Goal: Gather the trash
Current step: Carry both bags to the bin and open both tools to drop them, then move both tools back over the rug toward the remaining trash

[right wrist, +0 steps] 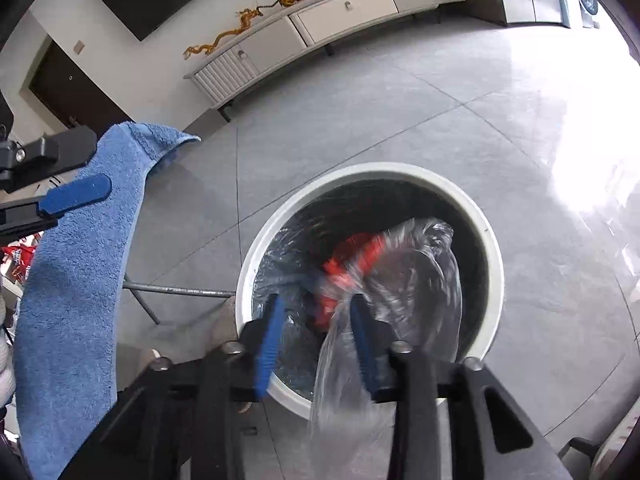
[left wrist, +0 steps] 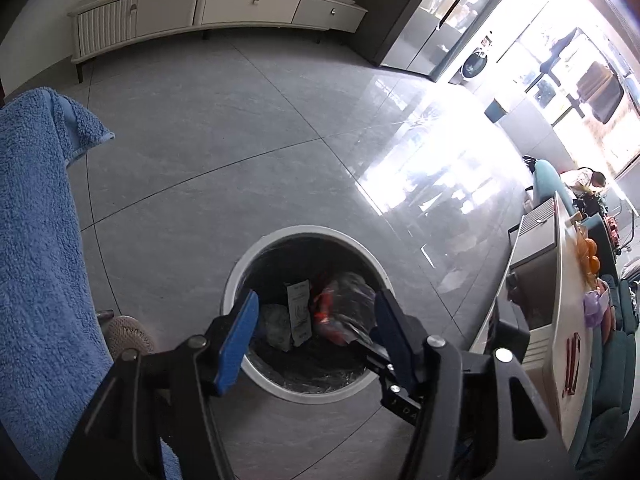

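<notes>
A round white trash bin with a black liner stands on the grey tile floor; it also shows in the right wrist view. Inside lie a white paper packet and a clear plastic bag with red print. My left gripper is open and empty, above the bin's near rim. My right gripper is open over the bin. The clear plastic bag, blurred, hangs between its fingers and past the right finger into the bin. The left gripper also shows at the left edge of the right wrist view.
A blue towel hangs at the left, also in the right wrist view. A white TV cabinet stands along the far wall. A counter with fruit is at the right. Glare covers the floor toward the glass doors.
</notes>
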Demonstrator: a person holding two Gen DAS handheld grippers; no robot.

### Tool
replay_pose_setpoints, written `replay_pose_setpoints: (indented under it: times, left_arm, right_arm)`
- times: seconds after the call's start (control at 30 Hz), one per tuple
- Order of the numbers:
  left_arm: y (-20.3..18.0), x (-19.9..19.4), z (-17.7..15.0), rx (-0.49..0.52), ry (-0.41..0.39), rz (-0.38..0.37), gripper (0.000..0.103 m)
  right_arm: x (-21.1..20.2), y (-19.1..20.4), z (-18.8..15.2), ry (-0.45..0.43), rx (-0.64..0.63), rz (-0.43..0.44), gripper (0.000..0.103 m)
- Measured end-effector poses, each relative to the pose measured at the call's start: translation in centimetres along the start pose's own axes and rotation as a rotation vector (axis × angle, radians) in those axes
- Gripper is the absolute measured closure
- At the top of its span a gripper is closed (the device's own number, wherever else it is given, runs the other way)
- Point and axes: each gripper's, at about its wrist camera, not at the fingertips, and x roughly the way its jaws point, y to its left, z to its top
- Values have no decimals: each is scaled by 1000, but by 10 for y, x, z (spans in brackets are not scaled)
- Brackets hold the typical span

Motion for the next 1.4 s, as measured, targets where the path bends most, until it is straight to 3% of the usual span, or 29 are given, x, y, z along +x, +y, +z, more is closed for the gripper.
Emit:
replay_pose_setpoints:
  times: [0.17, 0.4, 0.6, 0.73, 1.0, 1.07, 1.13, 1.4]
  left_arm:
    - [6, -28, -11, 5, -66, 1, 44]
    - [14, -108, -36, 23, -270, 55, 44]
    - [25, -183, -62, 72, -367, 88, 44]
    - [33, -226, -80, 81, -419, 136, 44]
    - [75, -319, -130, 44, -560, 263, 44]
    - [93, -342, -145, 14, -595, 294, 40]
    - [111, -361, -160, -19, -625, 321, 36]
    - [188, -419, -227, -152, -695, 412, 35]
  right_arm:
    - [-16, 10, 6, -35, -16, -16, 68]
    - [-66, 39, 8, -144, -57, -8, 68]
    - [-132, 89, 13, -273, -142, -13, 68]
    - [-170, 130, 16, -360, -196, 29, 66]
    - [-218, 229, 13, -472, -355, 115, 63]
    - [-225, 253, 12, -486, -393, 134, 62]
    - [-229, 275, 8, -493, -428, 155, 61]
    - [-217, 357, -2, -460, -568, 237, 61]
